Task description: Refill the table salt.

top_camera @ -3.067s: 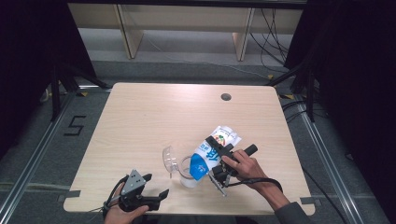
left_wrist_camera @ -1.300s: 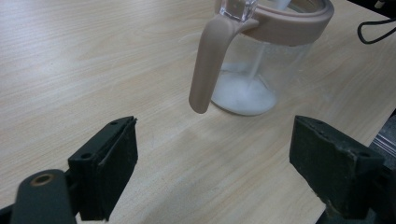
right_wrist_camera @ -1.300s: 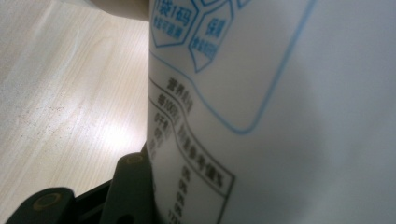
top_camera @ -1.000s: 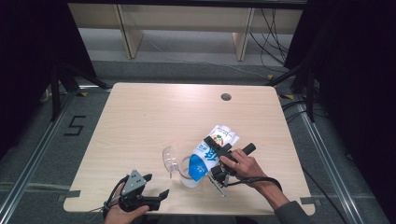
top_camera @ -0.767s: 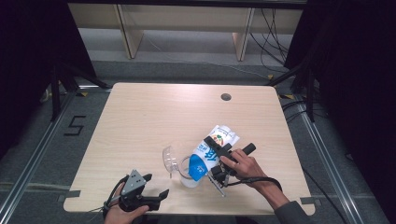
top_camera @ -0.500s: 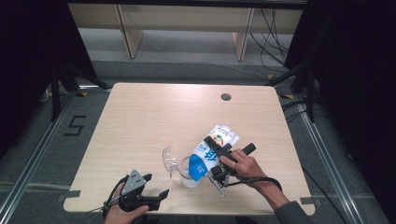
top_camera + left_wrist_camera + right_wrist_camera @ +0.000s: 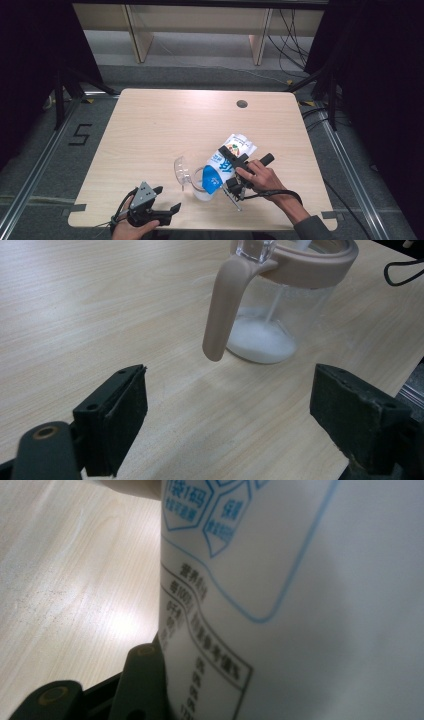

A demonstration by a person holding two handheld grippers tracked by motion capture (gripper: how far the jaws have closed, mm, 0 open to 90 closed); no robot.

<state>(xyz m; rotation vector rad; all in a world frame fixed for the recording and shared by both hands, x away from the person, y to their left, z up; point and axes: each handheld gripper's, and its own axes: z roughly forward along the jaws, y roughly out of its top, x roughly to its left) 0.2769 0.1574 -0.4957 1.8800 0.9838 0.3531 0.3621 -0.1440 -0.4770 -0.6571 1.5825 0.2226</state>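
Note:
A white and blue printed pouch (image 7: 231, 156) hangs tilted, its lower end over the mouth of a clear jug (image 7: 196, 184). My right gripper (image 7: 231, 171) is shut on the pouch, one black jaw across its top, and printed text on the pouch (image 7: 300, 580) sits close in the right gripper view. The jug (image 7: 280, 315) has a beige rim and handle, a thin white stream inside and a white pool at its bottom. Its clear lid (image 7: 180, 167) is flipped open to the left. My left gripper (image 7: 167, 198) is open near the table's front left edge, its jaws (image 7: 230, 410) facing the jug's handle with nothing between them.
The pale wooden table (image 7: 150, 125) has a round cable hole (image 7: 242, 104) at the back right. A black cable (image 7: 275, 192) loops from the right gripper toward the front edge. Beyond the table stand wooden shelf legs (image 7: 139, 35).

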